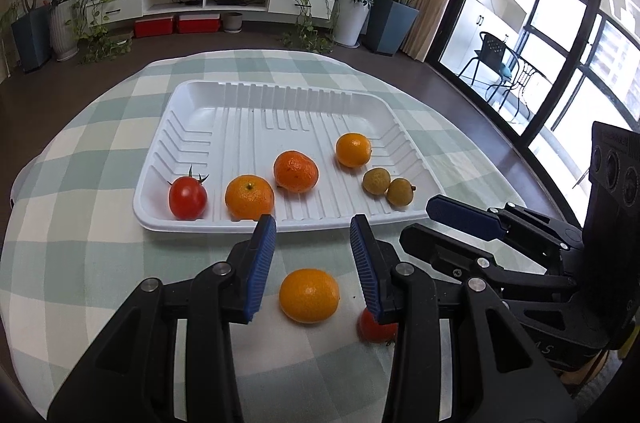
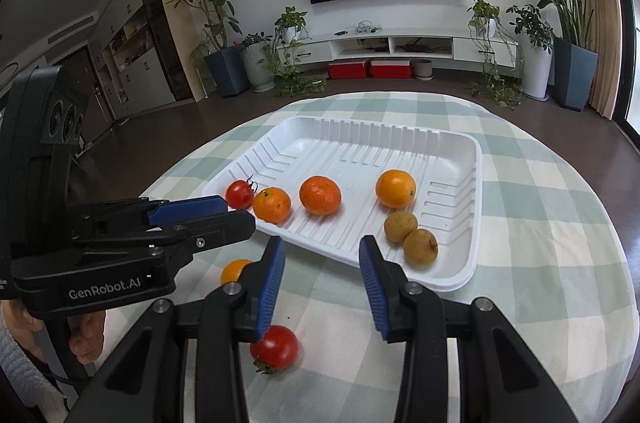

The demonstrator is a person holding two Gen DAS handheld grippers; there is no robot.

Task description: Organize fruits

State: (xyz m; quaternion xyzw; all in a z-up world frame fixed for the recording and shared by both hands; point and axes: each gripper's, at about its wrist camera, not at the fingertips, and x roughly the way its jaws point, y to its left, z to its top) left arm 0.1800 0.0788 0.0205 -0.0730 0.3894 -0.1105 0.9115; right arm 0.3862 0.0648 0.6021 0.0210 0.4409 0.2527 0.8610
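Observation:
A white ribbed tray (image 1: 240, 103) (image 2: 460, 159) sits on the checked table. In it lie a tomato (image 1: 187, 198) (image 2: 239, 193), three oranges (image 1: 249, 197) (image 1: 295, 171) (image 1: 353, 150) and two small brown longans (image 1: 376, 181) (image 1: 400, 191). On the cloth in front of the tray lie a loose orange (image 1: 309, 295) (image 2: 234, 270) and a loose tomato (image 1: 374, 329) (image 2: 275, 346). My left gripper (image 1: 313, 265) is open, its fingers either side of the loose orange, above it. My right gripper (image 2: 322, 283) is open, the loose tomato under its left finger (image 2: 269, 287).
The right gripper's body (image 1: 520, 247) lies close to the right of my left one; the left gripper's body (image 2: 120, 235) shows at the left of the right wrist view. Table edge curves round. Plants, TV cabinet and glass doors stand beyond.

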